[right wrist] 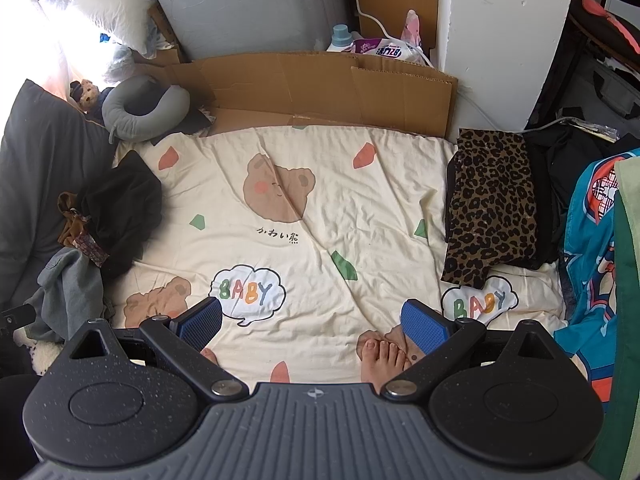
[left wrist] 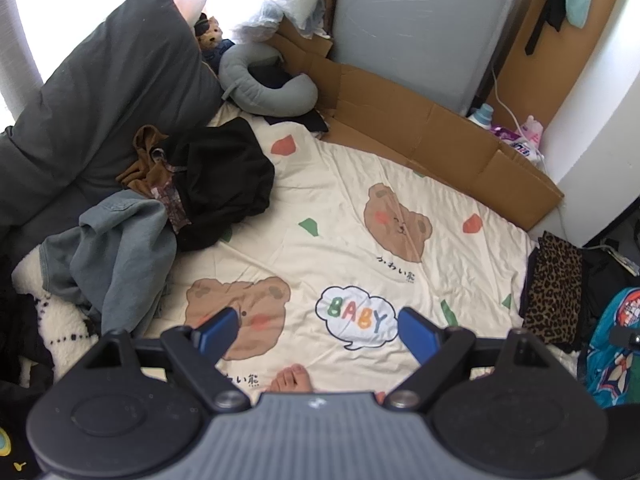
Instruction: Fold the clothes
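Step in hand: selection of the next garment. Both tongs are raised above the bed, and no garment is held.

Left tongs: blue pads wide apart, nothing between them, aimed steeply down at the bed sheet. Right tongs: pads wide apart, likewise empty. The person's bare feet rest on the sheet below the tongs.

Landmark: the "BABY" speech bubble printed on the sheet, directly ahead of the left tongs.

Location of the work:
- Unfolded pile: left of the bubble, at the sheet's left edge. It consists of a grey-blue denim garment nearest the tongs, a black garment beyond it, and a brown garment tucked behind, against the dark grey pillow.
- Folded stack: right of the bubble, at the sheet's right edge, topped by a leopard-print garment lying on dark folded items.
- The sheet around the bubble is bare and serves as the folding area.

Judgement: part of the task appears complete, since one stack is folded while the left pile remains crumpled.

Next move calls for: swinging the left tongs toward the pile, closing on a single layer of the denim garment, and drawing it onto the bare sheet beside the bubble. The right tongs must then take a second edge to spread it flat. Avoid catching the black garment in the same grip.
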Tool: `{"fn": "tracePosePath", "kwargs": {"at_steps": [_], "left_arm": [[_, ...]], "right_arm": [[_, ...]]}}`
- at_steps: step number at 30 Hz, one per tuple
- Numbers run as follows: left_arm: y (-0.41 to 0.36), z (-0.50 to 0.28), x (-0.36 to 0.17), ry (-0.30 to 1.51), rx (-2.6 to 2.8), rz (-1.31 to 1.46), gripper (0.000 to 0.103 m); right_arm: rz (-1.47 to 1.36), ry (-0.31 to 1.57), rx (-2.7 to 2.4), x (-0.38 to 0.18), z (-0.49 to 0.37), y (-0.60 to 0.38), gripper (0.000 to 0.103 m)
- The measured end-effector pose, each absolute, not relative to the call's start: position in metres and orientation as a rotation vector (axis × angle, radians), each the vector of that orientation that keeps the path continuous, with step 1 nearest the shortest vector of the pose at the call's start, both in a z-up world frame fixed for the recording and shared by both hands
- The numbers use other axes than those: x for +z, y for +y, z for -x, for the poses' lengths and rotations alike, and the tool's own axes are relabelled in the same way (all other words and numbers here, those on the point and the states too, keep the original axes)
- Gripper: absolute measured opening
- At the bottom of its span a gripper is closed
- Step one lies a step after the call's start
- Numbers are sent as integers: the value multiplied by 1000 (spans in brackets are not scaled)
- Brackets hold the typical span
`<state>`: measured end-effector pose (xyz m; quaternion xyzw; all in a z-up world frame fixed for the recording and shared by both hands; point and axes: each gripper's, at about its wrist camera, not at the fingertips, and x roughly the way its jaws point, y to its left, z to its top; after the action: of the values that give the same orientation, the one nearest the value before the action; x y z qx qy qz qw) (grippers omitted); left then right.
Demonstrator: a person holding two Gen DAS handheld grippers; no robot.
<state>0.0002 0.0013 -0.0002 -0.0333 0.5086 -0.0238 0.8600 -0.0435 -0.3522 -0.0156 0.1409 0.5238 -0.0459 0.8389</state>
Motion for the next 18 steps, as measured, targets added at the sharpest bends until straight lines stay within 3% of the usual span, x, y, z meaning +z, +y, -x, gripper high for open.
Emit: {"fn": "tracePosePath", "kwargs": {"at_steps": [18], "left_arm": [[1, 1, 0, 1074, -49, 67, 88]], "right_arm": [[-293, 1100, -89, -14, 43, -351, 100]]}}
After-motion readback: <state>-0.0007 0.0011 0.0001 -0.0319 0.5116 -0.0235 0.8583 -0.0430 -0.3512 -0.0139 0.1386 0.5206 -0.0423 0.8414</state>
